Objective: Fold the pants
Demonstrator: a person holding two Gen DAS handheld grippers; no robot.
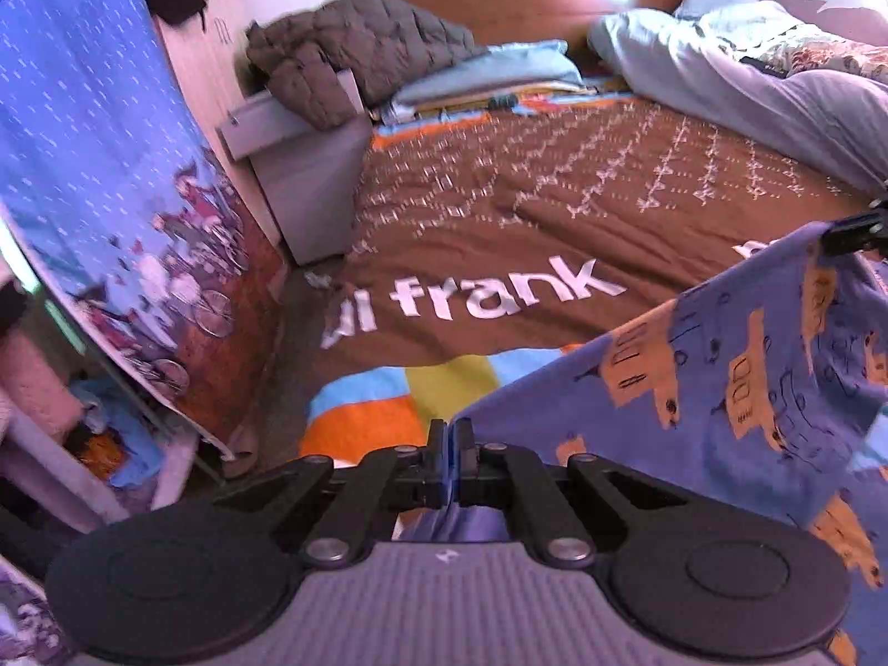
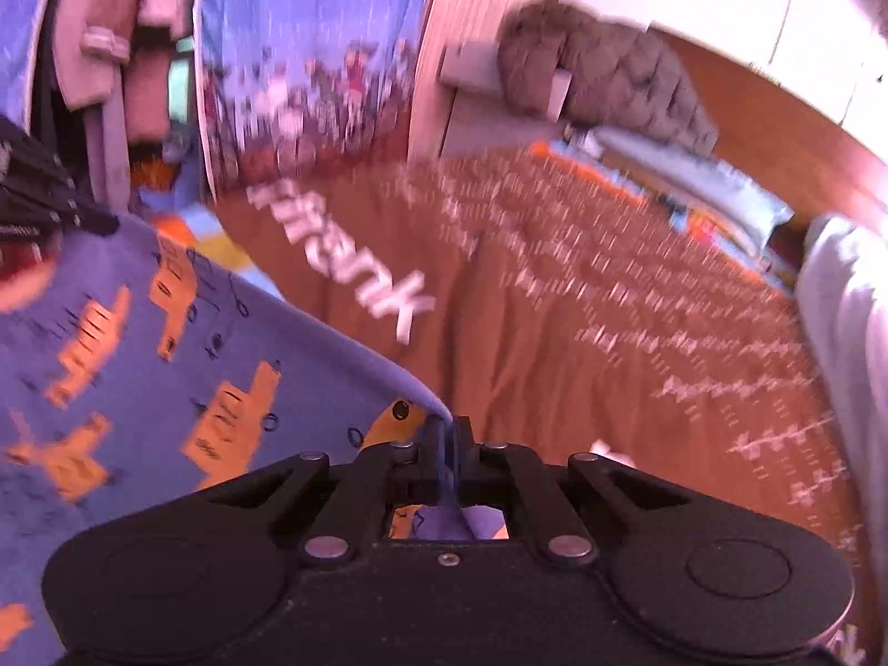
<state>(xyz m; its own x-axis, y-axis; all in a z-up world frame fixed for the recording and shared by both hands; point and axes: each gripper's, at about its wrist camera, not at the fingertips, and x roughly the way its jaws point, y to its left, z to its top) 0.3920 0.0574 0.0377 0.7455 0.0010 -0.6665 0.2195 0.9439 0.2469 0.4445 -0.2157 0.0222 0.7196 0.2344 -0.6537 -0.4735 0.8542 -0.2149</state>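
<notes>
Holding the pants (image 1: 738, 366) up off the bed, both grippers have the cloth pinched and it spans the air between them. No fold is visible, so by my read the task is only at its start: the garment is lifted and spread, and every fold is left to make.

Left gripper (image 1: 452, 435): its two fingers are pressed together with a blue edge of the fabric caught between them, and the cloth runs off to the right and away toward the other tool. Right gripper (image 2: 447, 433): same story, fingers closed tight on a corner of the purple fabric with the orange print, the sheet spreading out to the left from the pinch.

Under it all lies the brown bedspread (image 1: 527, 233) with its white lettering (a good flat place to lay the garment, I would judge). A grey quilted jacket (image 1: 355, 55) sits by the headboard, well apart from the work. The right wrist view is blurred, so finer detail there cannot be read.
</notes>
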